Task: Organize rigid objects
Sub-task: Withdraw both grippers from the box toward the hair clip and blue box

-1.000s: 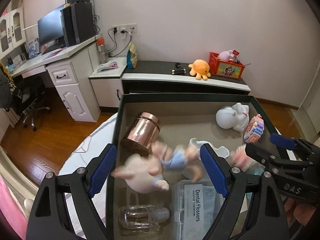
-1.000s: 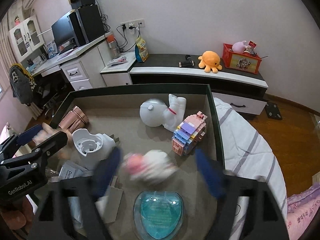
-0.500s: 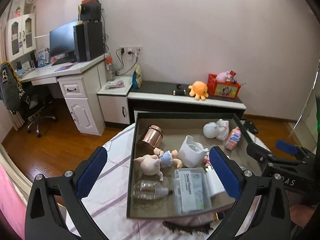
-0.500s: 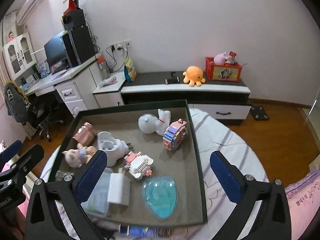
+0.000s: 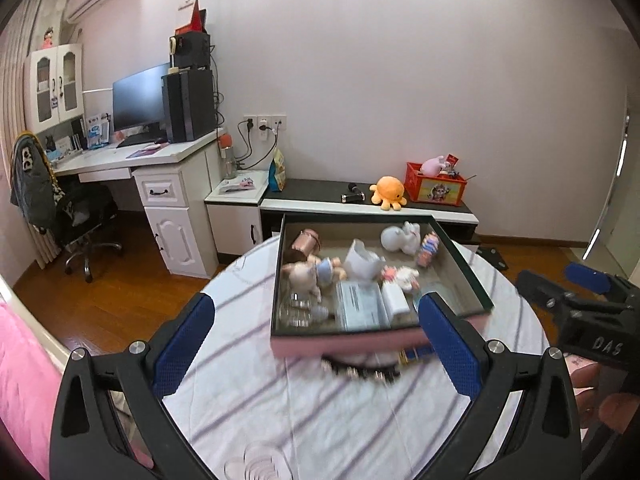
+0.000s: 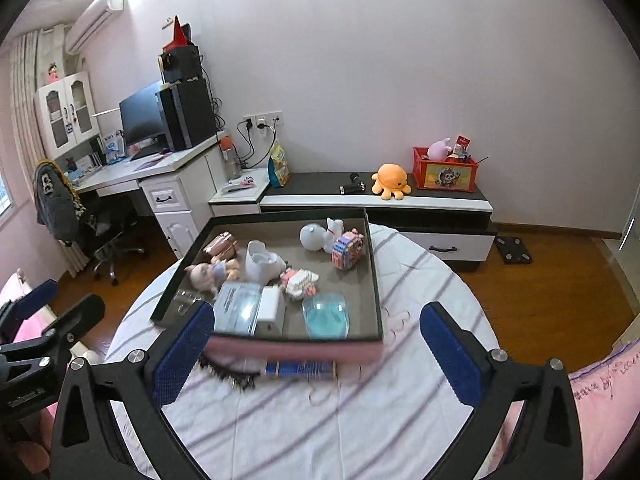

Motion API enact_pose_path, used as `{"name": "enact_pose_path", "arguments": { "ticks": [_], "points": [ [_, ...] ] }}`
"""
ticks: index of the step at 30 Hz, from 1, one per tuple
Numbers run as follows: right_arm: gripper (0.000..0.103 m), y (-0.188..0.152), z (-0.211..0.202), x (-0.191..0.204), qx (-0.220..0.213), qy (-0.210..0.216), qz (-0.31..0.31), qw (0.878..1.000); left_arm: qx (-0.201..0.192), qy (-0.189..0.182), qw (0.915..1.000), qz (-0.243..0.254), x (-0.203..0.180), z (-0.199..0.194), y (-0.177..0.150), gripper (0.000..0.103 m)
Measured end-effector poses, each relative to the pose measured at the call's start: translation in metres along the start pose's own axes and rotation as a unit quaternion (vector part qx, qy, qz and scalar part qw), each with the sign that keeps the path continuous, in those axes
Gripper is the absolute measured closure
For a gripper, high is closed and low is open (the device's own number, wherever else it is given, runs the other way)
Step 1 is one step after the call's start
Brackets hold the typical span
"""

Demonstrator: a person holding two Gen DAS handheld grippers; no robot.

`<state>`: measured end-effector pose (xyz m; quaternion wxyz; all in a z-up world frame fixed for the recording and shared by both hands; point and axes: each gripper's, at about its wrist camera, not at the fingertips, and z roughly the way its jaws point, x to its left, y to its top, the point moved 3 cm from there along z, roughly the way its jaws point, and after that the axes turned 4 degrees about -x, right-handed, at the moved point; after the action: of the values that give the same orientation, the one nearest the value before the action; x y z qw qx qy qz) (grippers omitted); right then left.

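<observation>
A shallow box with a dark rim and a pink front wall sits on the round table. In it lie a copper jar, a pig doll, a white holder, a white astronaut figure, a pink-white block toy, a coloured block house, a flossers case and a teal case. My left gripper hangs open and empty in front of the box. My right gripper is open and empty too, also short of the box.
A dark beaded strip and a blue flat item lie against the box's front wall. Striped cloth covers the table. Behind stand a low cabinet with an orange plush and a red crate, a desk and a chair.
Both grippers have drawn back and upward from the box with jaws spread wider. The pig doll and the pink-white block toy, earlier between the jaws, now lie in the box.
</observation>
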<state>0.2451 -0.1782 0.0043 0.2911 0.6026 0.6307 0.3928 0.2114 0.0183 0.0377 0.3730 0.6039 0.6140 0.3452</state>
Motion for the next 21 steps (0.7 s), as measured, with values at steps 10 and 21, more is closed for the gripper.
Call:
{"name": "enact_pose_path", "arguments": {
  "ticks": [10, 21],
  "points": [
    [0.000, -0.057, -0.039, -0.017, 0.011, 0.006, 0.037, 0.999, 0.040, -0.005, 0.9983, -0.042, 0.005, -0.020, -0.059, 0.000],
    [0.000, -0.086, -0.032, -0.019, 0.043, 0.008, 0.041, 0.998, 0.065, -0.011, 0.9973, -0.032, -0.005, -0.024, -0.086, 0.000]
  ]
}}
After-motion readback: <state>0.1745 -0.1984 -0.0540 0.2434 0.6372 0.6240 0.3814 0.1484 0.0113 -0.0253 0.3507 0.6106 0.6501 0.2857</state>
